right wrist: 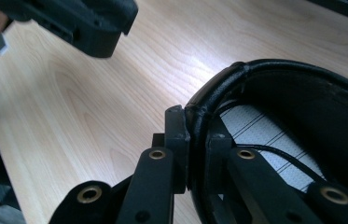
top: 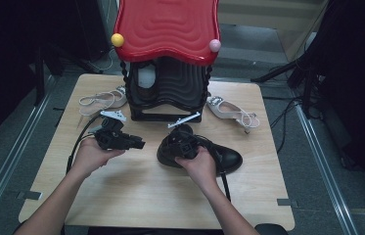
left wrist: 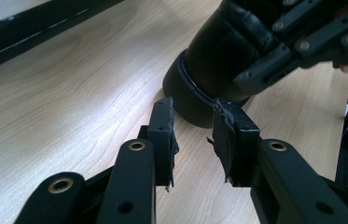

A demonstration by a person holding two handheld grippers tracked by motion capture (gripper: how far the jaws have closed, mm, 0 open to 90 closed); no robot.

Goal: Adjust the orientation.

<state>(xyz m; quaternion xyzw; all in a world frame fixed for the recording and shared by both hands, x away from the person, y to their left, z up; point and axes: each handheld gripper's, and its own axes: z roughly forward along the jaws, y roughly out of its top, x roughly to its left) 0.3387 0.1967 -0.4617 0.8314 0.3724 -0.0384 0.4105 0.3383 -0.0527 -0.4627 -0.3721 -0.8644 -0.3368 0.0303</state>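
Item: glossy black leather lace-up shoe (top: 221, 155), right of centre on the pale wooden table (top: 136, 196). We pinch its heel collar with the right gripper (right wrist: 195, 140), jaws clamped nearly closed across the rim, apparently to drag it. Our left gripper (left wrist: 192, 140) waits just left of the heel, jaws partly open and empty.

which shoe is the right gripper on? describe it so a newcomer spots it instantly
Start at the red-roofed black stand at the back of the wooden table. Just in front of it, slightly right of centre, lies the black leather shoe, its heel collar pinched by the right gripper. It is the one dark, closed shoe; the two pale strappy shoes flank the stand.
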